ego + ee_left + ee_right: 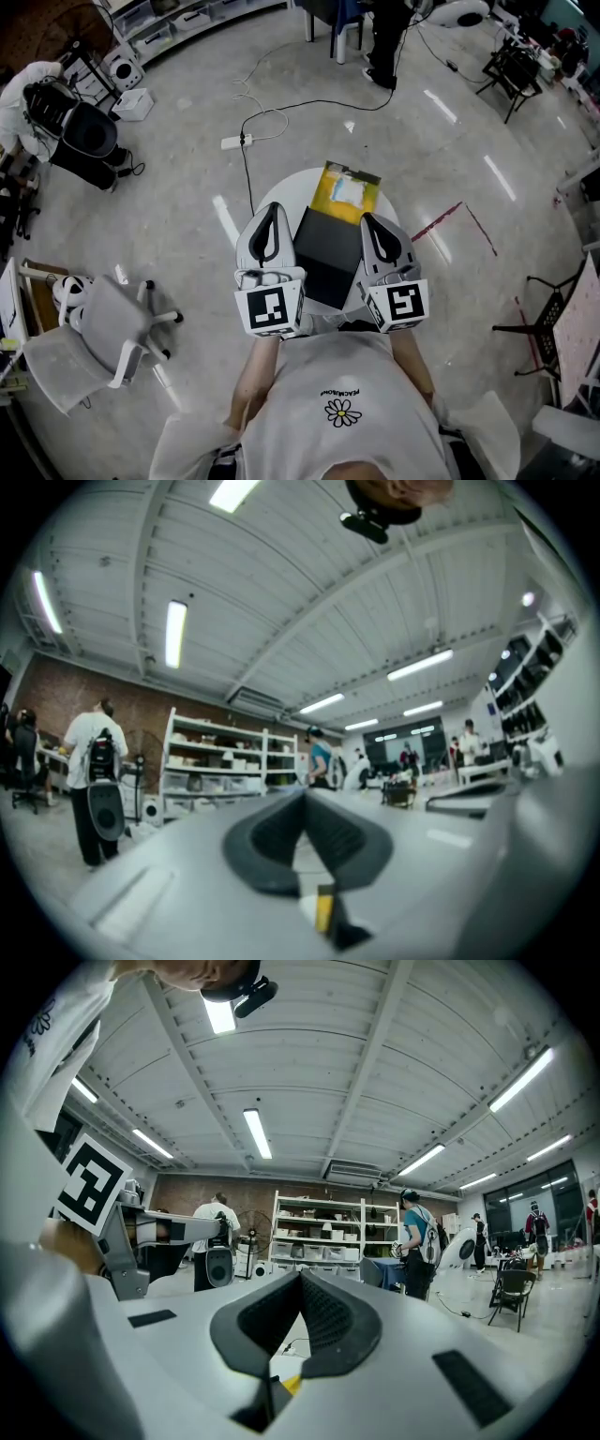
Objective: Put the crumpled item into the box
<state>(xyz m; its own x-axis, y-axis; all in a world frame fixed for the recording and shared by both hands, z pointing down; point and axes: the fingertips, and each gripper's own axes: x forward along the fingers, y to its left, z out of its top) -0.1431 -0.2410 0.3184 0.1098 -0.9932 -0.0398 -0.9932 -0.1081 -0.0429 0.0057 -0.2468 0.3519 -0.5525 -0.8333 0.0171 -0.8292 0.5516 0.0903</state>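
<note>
Your shirt [342, 412] fills the bottom of the head view, and just past it you hold both grippers side by side over the table [298, 186]. Your left gripper [274, 210] has its jaws pressed together at the tips with nothing between them; its own view shows the two dark pads meeting in a point. Your right gripper [368, 219] is the same: jaws together, holding nothing. Both point away from you and tilt up, so their views take in mostly ceiling lights and the room beyond, including white shelves [328, 1237].

Between the two grippers lies the box [328, 251], black and lying lengthwise away from you on the round white table. You cannot tell from the head view whether it is open or lidded. The item [349, 190], yellow with a pale patch, lies at the box's far end, by the table's far rim. It looks to touch or overlap that end of the box, and neither gripper touches it. A sliver of yellow shows low in each gripper view, under the closed jaws.

On the floor to your left stands a grey chair [103, 337], well apart from the table.
</note>
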